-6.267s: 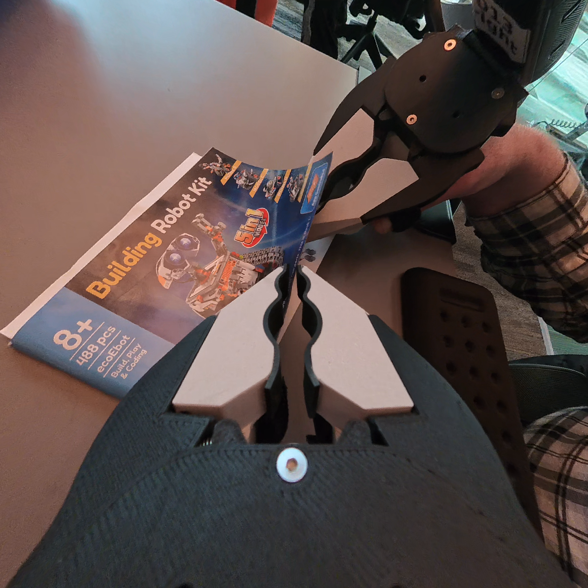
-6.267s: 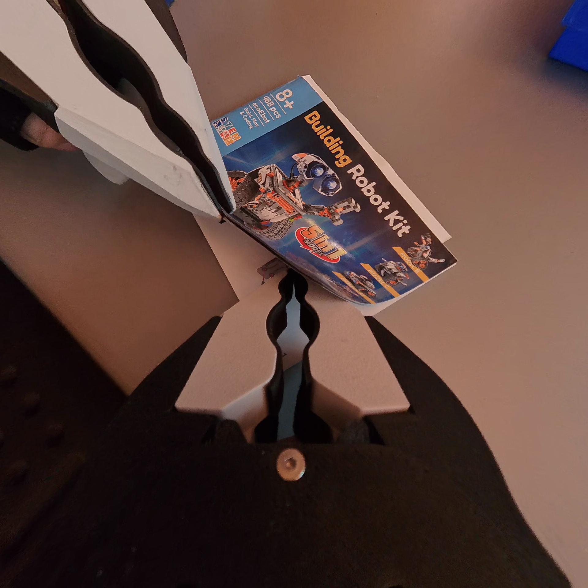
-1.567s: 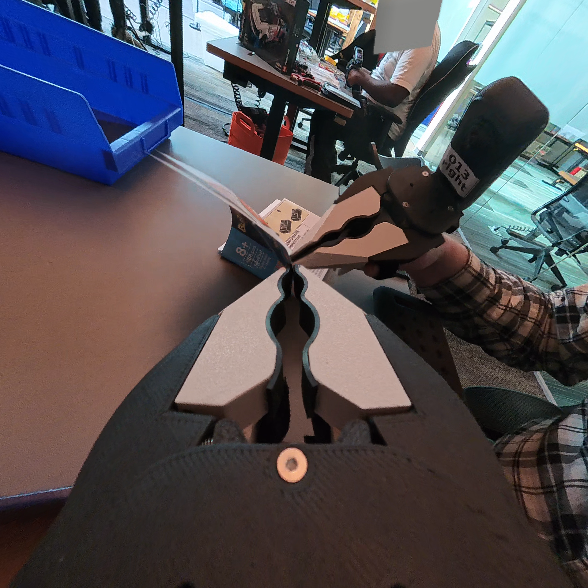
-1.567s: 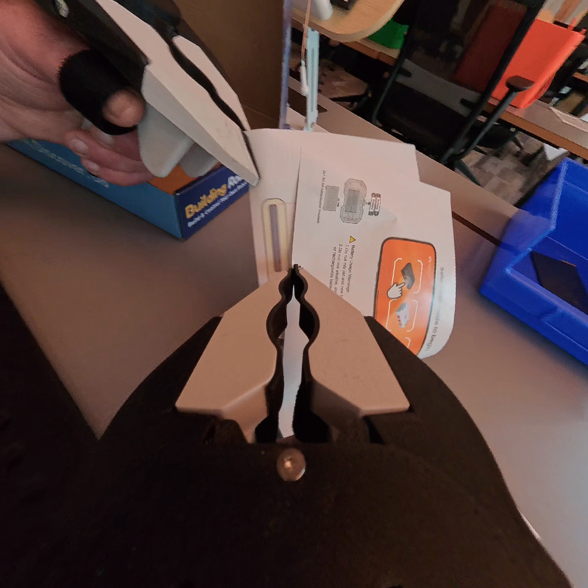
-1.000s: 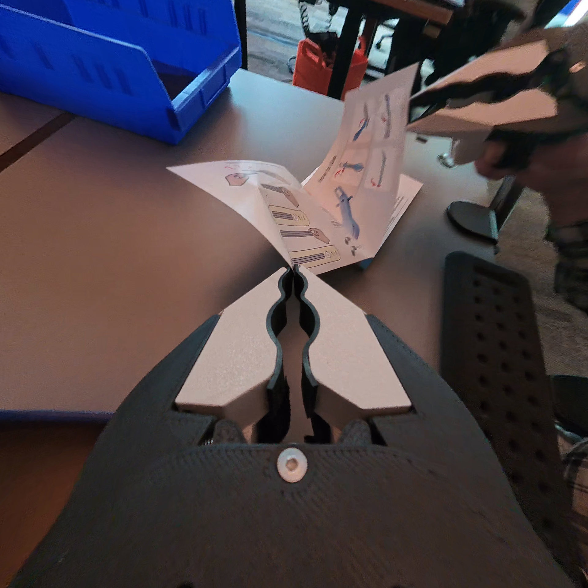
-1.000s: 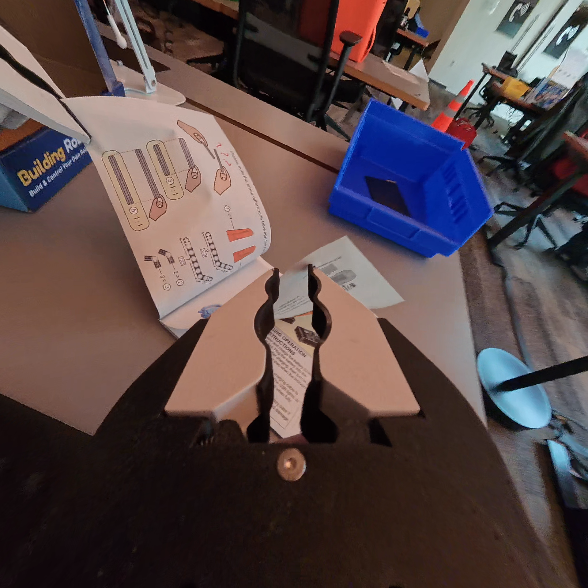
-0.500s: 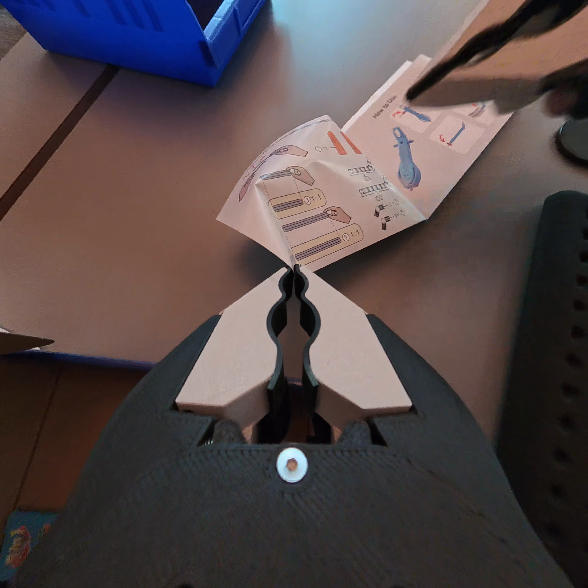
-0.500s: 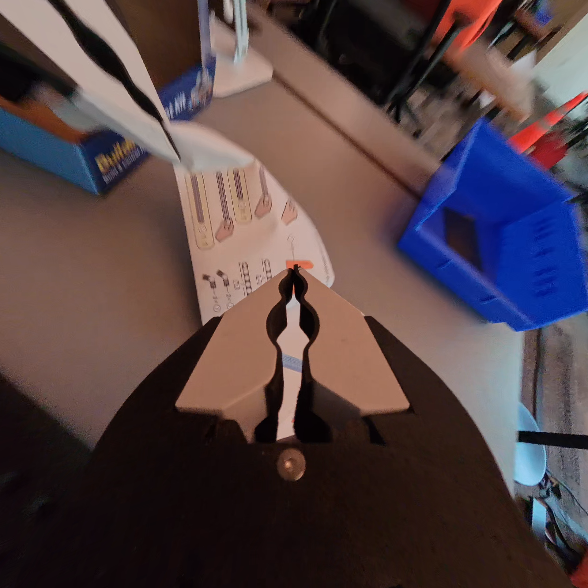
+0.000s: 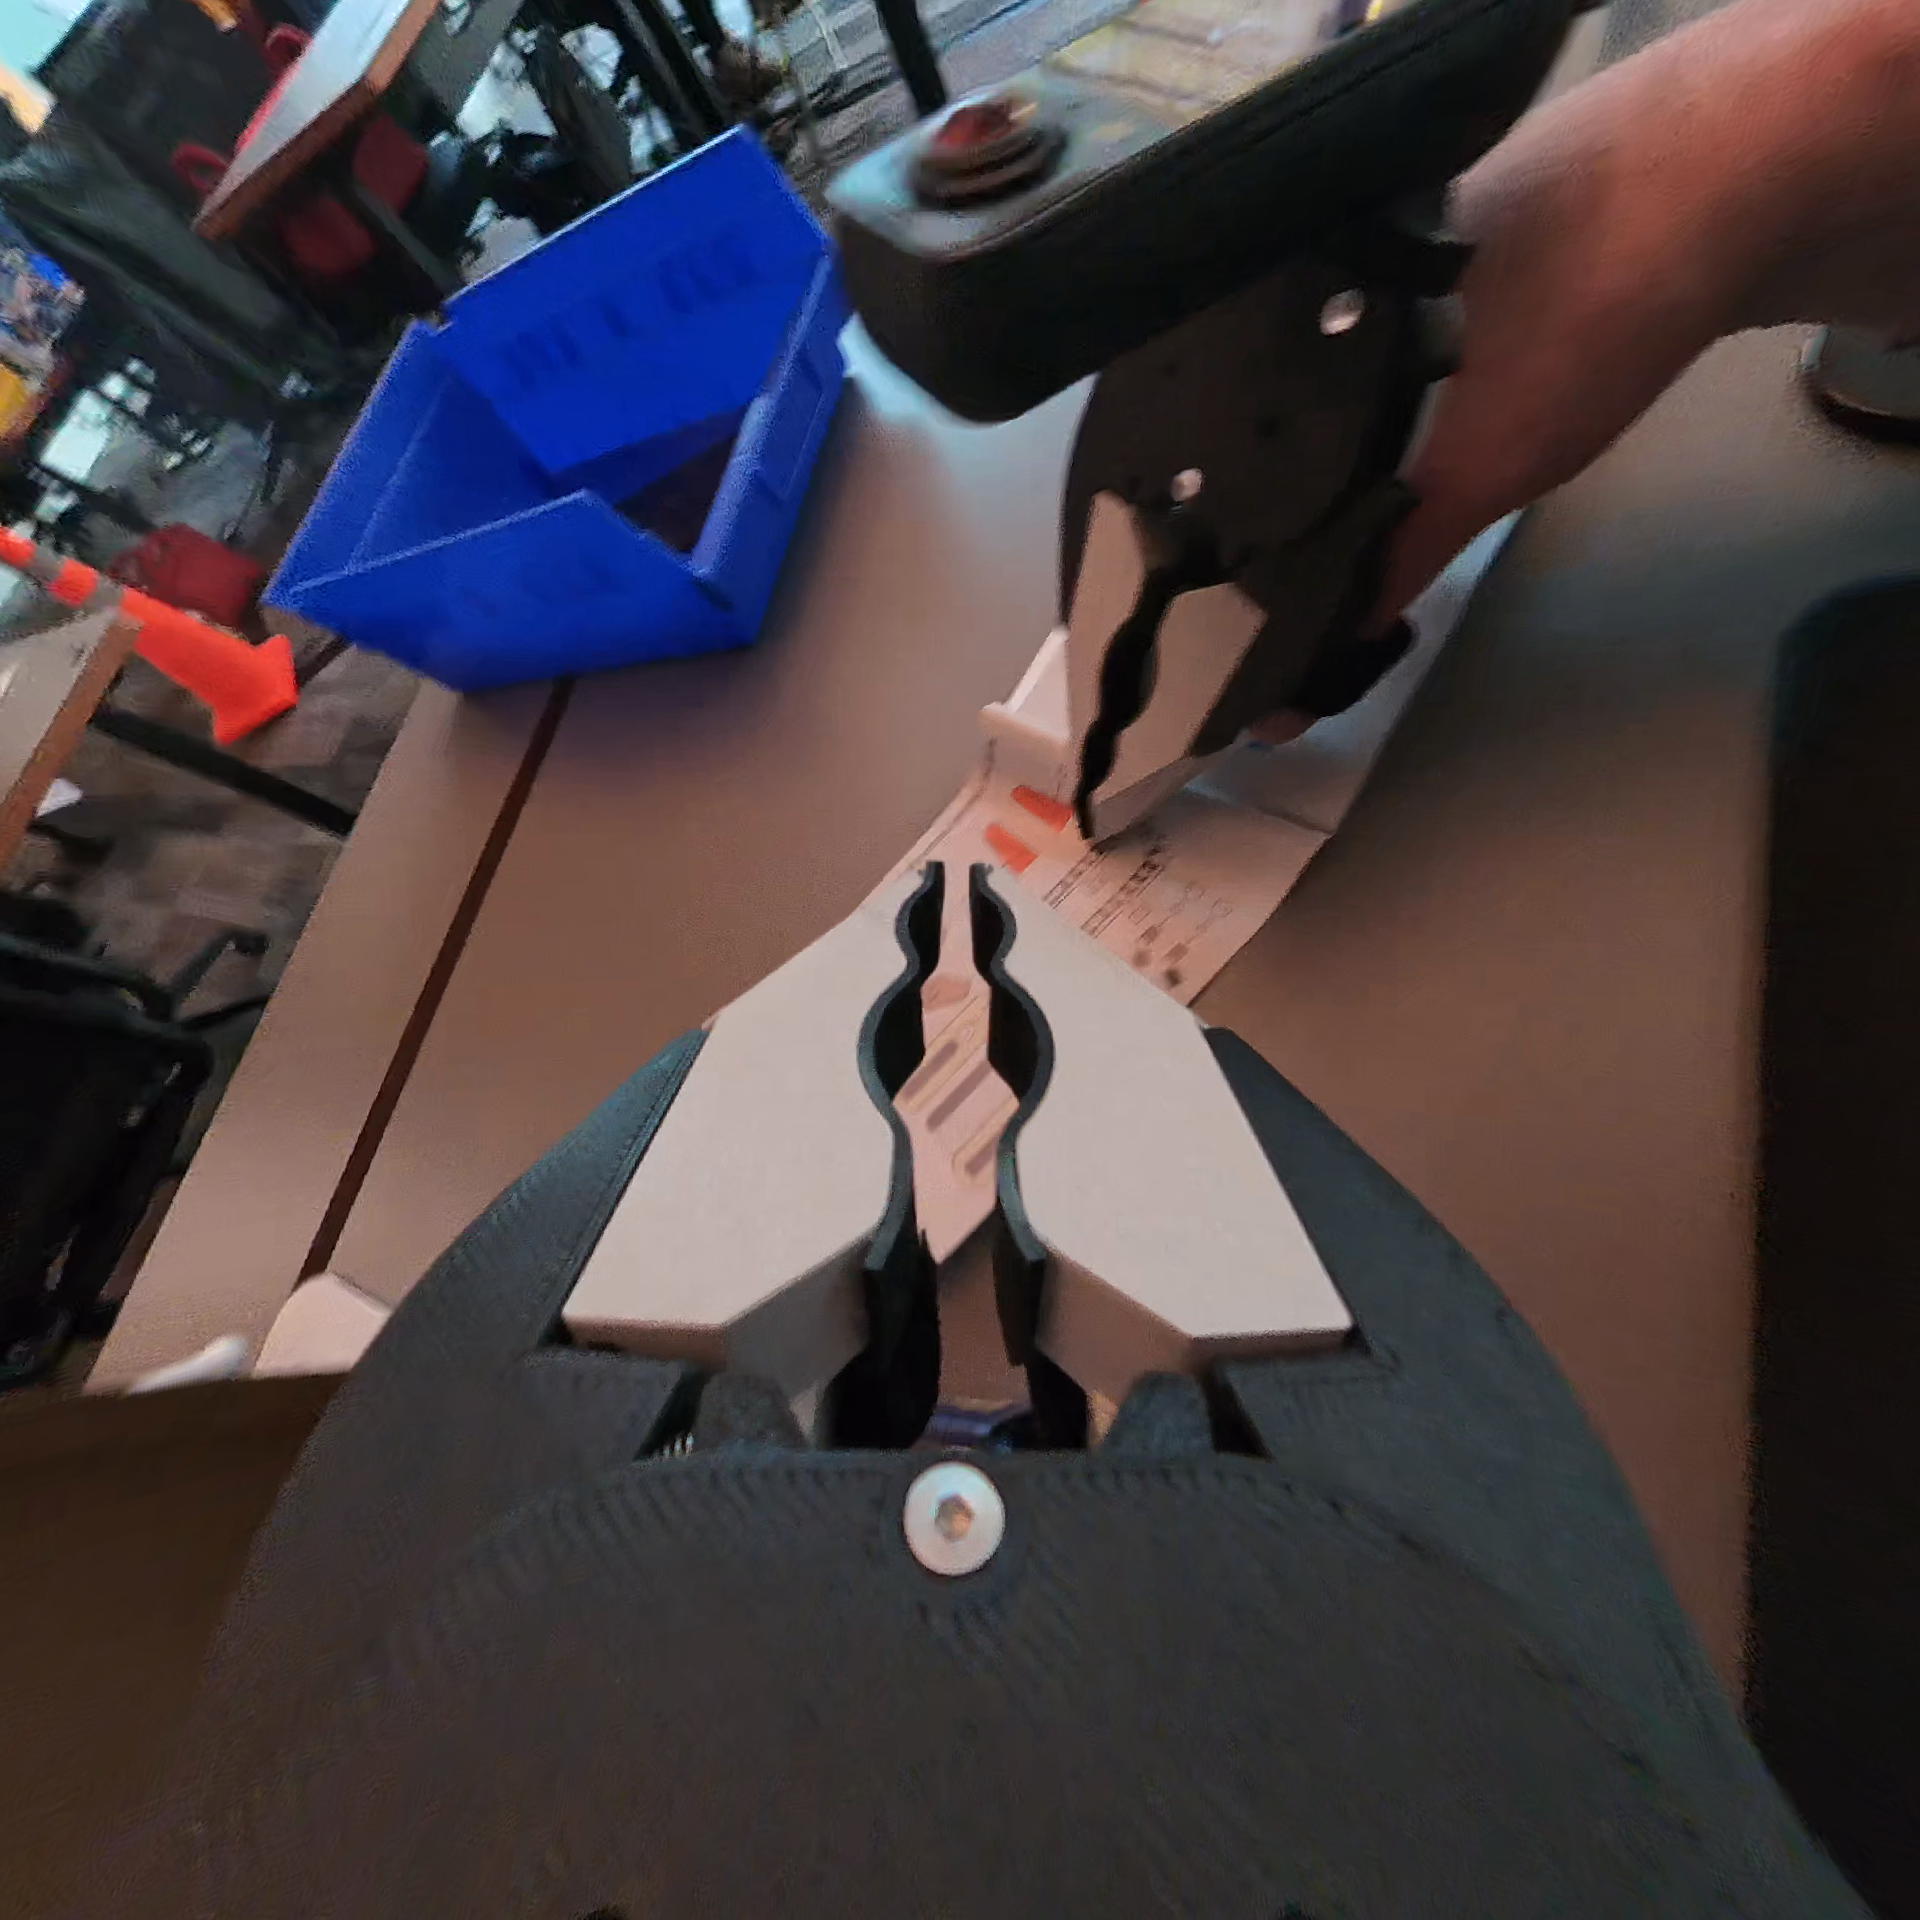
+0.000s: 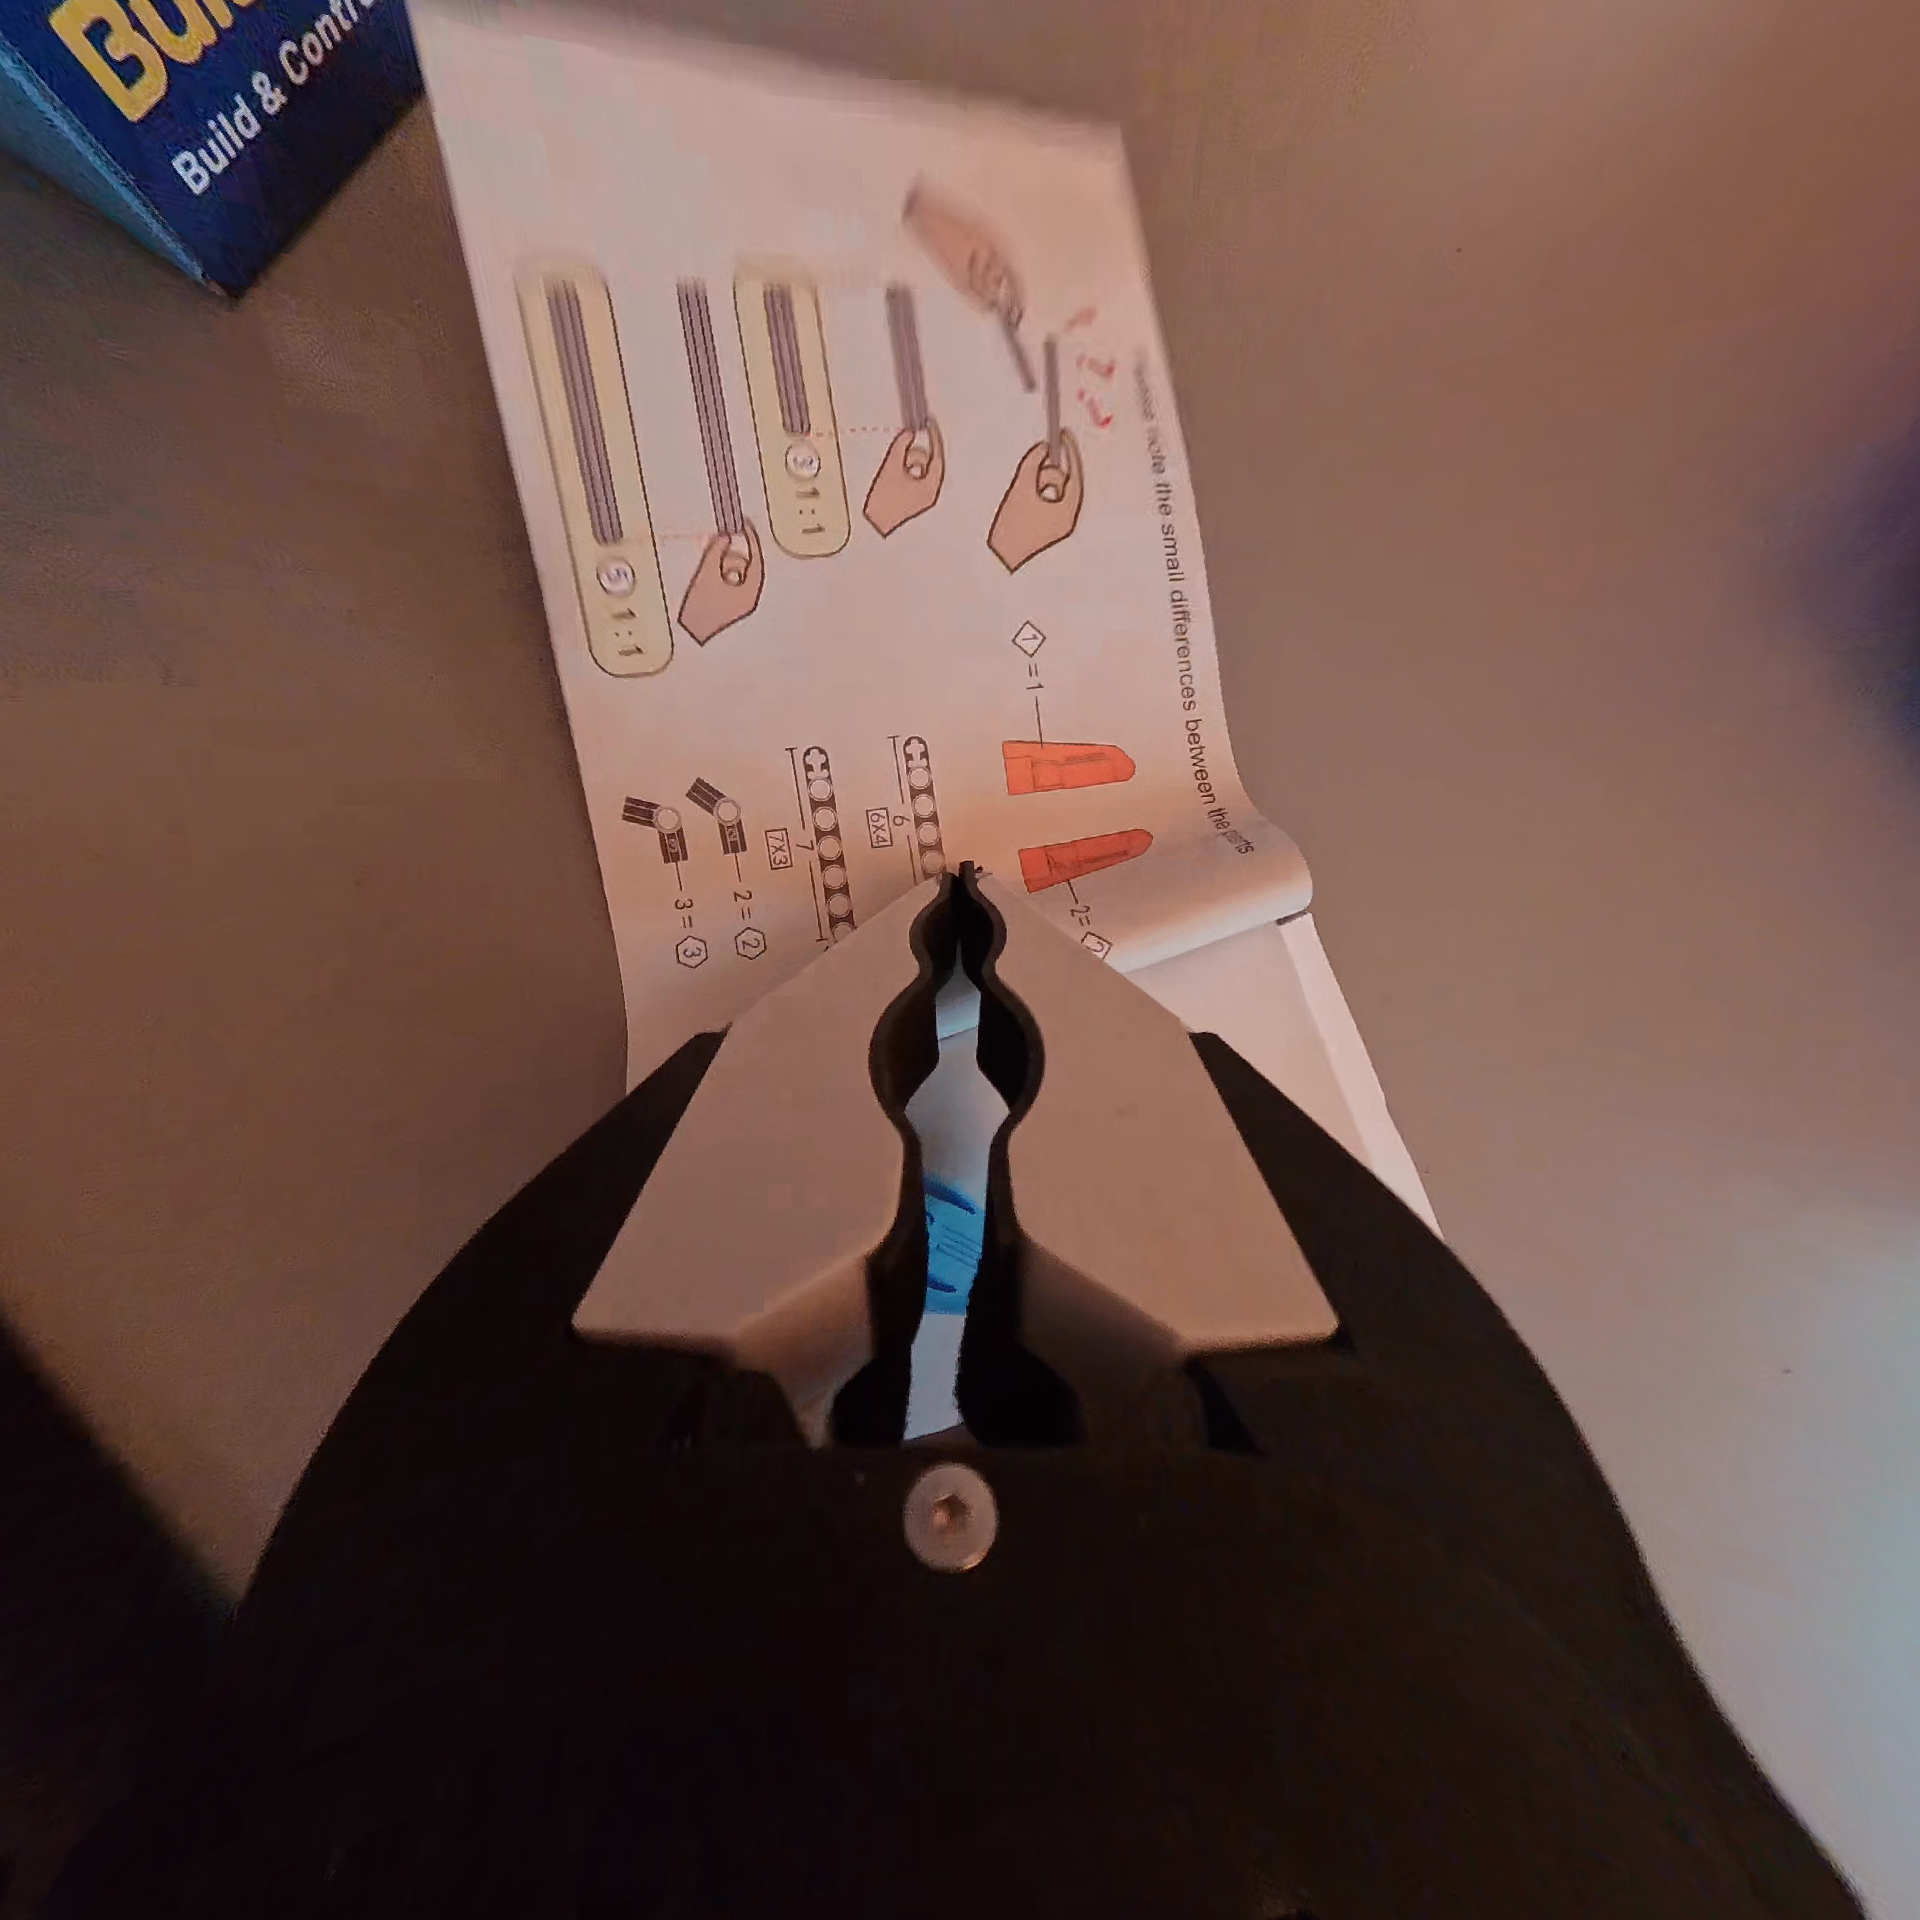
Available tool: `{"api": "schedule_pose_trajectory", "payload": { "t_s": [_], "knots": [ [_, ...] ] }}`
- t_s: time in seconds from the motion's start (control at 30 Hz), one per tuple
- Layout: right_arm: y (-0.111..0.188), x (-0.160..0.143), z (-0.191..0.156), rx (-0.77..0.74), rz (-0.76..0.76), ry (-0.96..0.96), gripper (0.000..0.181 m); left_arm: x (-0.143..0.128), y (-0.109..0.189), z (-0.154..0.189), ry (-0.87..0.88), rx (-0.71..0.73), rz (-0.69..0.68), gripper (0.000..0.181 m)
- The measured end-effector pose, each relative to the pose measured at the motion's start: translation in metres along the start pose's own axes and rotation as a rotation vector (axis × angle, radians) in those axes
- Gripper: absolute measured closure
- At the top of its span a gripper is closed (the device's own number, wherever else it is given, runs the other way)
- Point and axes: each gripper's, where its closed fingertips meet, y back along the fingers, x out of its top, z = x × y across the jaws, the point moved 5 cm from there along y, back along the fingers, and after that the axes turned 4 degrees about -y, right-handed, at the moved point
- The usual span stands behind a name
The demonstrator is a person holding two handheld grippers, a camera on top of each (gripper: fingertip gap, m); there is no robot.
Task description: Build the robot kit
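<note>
Your left gripper [image 9: 956, 883] hovers low over the near end of the open instruction booklet [image 9: 1143, 904], and its fingers [image 9: 790, 1143] stand slightly spread with a narrow gap between the tips. They pinch nothing; the printed page shows through that gap, lying flat on the worktop [image 9: 675, 831] beneath them.

Just beyond, your right gripper [image 9: 1091, 821] points steeply down, and its tips touch the page close to two orange drawings. In the right wrist view that same gripper [image 10: 966, 878] has its fingers [image 10: 1122, 1122] pressed together at the tips, with only the wavy hollows behind them showing light. The tips rest on the booklet [image 10: 831, 468] near its fold, next to the orange drawings, and the page stretches away from them towards the far edge. You cannot tell whether a sheet is caught between the tips or merely pushed down. Your hand [image 9: 1621, 312] grips the handle above.

Past the top corner of the page, a blue cardboard box [image 10: 208, 114] sits on the worktop, just beside the booklet. Farther off, to the left, a blue plastic bin [image 9: 582, 457] stands well apart from the booklet. An orange cone [image 9: 197, 655] lies beyond the worktop edge.
</note>
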Motion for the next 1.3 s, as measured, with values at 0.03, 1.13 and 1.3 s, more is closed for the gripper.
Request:
{"api": "schedule_pose_trajectory", "payload": {
  "t_s": [0.03, 1.13, 1.3],
  "knots": [
    [0.000, 0.000, 0.000, 0.008, 0.007, -0.004, 0.181, 0.005, -0.006, 0.012, -0.013, -0.044, 0.007, 0.180],
    [-0.005, 0.005, 0.031, -0.023, -0.012, 0.031, 0.181, -0.016, -0.092, 0.084, -0.047, -0.253, -0.195, 0.181],
    [-0.005, 0.004, 0.035, 0.059, -0.010, -0.056, 0.181, -0.018, -0.091, 0.084, -0.047, -0.257, -0.201, 0.181]
  ]
}}
